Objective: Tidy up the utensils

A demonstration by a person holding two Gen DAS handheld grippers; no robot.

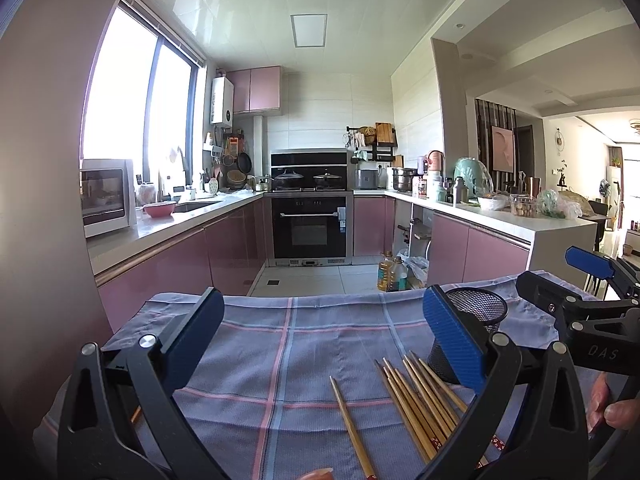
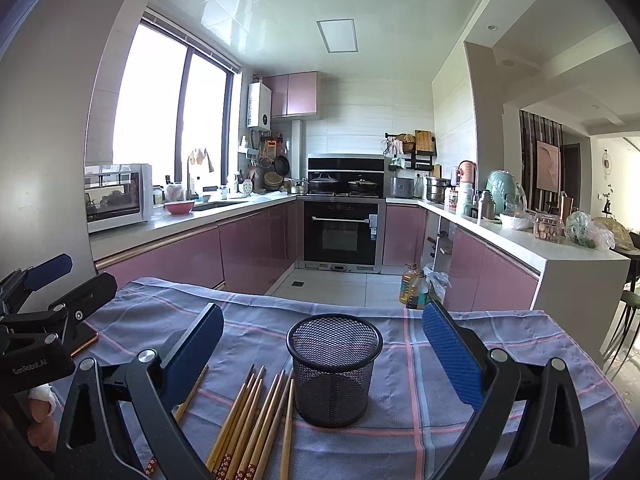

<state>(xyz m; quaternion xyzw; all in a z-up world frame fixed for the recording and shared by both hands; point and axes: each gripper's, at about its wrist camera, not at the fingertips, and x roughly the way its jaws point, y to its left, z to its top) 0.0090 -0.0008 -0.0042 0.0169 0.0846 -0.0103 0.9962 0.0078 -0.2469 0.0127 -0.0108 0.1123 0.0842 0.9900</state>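
Checked blue cloth (image 2: 460,360) on table (pink-cabinet (image 2: 248,248) kitchen behind).

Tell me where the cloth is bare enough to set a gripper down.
Bare cloth lies right of the mesh cup, up to the table's right edge, and also behind the cup toward the far edge. It is crowded left of the cup, where the chopsticks fan out close beside it.
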